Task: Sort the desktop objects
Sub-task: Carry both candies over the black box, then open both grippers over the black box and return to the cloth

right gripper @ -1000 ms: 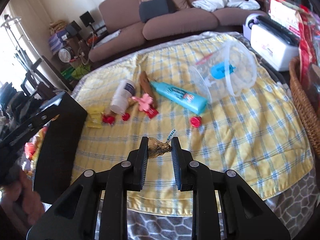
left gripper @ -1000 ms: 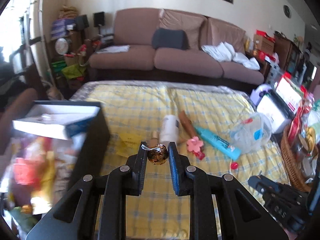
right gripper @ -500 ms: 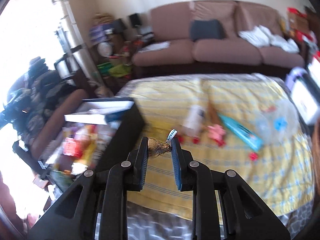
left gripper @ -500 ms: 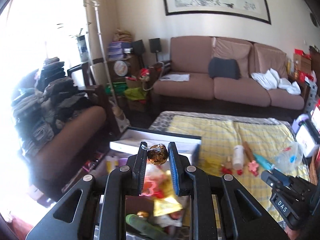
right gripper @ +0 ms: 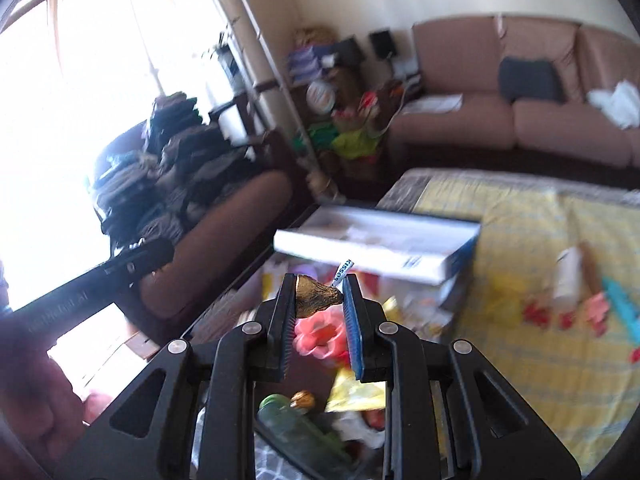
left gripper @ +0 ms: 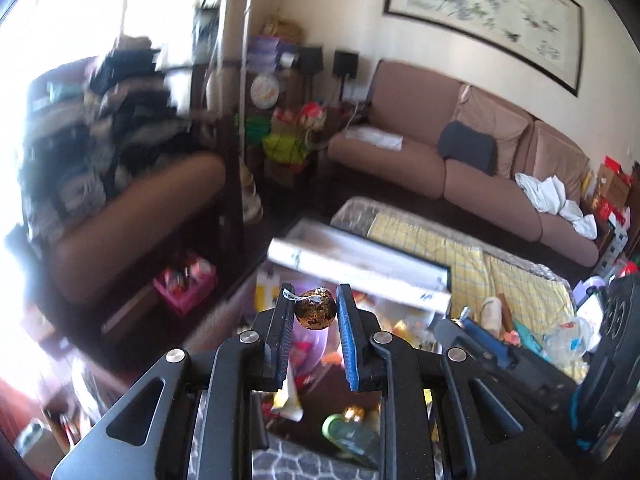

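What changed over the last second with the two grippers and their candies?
Both views swung from the yellow tablecloth to over the open box of sorted items. Nothing was released: the left gripper still clamps the round gold chocolate, the right gripper its foil candy.

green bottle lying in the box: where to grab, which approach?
Grip the green bottle across its body, below the gold cap, coming from above. It lies on its side among wrappers, so only its upper side looks exposed; its lower end is hidden.
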A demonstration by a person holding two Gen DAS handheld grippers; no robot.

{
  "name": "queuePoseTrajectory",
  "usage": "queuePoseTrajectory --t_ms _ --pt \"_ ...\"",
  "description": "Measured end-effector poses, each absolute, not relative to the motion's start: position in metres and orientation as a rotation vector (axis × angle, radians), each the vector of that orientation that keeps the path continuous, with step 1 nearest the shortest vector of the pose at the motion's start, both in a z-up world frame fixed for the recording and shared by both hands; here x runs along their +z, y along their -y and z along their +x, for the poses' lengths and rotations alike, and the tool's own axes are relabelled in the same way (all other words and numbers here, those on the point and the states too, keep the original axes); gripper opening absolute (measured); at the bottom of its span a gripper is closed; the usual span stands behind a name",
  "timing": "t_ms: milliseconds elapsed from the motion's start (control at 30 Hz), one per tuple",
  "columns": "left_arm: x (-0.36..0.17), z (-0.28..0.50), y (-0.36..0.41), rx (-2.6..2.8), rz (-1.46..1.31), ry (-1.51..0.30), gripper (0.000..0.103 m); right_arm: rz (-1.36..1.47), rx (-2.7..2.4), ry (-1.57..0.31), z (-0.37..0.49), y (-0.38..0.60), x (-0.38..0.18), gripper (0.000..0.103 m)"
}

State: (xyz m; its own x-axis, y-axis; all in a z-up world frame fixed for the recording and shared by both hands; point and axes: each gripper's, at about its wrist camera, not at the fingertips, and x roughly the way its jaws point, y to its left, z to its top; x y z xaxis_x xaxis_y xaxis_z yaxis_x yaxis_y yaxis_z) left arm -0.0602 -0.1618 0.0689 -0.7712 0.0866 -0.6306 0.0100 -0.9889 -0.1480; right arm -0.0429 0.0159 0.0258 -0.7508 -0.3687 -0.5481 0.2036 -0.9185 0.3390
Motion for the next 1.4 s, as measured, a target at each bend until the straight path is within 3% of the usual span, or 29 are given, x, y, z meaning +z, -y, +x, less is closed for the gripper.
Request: queuePoseTrajectory --t_ms 167,400,500,533,600,633,867,1167,1400 --pt "0.018 -0.080 0.196 2.674 -1.341 0.603 0.021 0.970 -2.570 0.440 -0.042 -0.014 0.005 0.021" --pt "-0.006 -0.084 0.187 2.638 -1.447 0.601 0.021 1.087 -2.419 0.624 -0.052 -0.027 -0.036 0.021" --pt "-0.006 -0.084 0.175 2.623 -1.469 0.574 0.023 1.074 -2.357 0.657 -0.051 -0.028 -0.038 0.028" --pt "-0.006 -0.084 0.172 2.628 -1.490 0.561 0.029 1.086 -2.341 0.657 -0.053 -0.027 -0.039 0.043" --pt "-0.006 -0.083 0.172 2.648 -1.521 0.586 0.079 1.114 -2.341 0.655 -0.053 -0.027 -0.043 0.057" --pt "-0.004 -0.082 0.173 2.665 -1.509 0.609 0.082 1.126 -2.363 0.651 -0.053 -0.028 -0.044 0.057" --pt "0.000 -0.080 0.166 2.665 -1.493 0.664 0.084 1.132 -2.450 0.790 -0.044 -0.077 -0.048 0.062" --pt "0.011 -0.082 0.084 2.562 -1.411 0.453 0.084 1.168 -2.624 0.886 -0.021 -0.167 -0.057 0.064" --pt "0.006 -0.076 0.003 2.429 -1.360 0.293 0.085 1.225 -2.728 1.123 0.008 -0.258 -0.087 0.064"
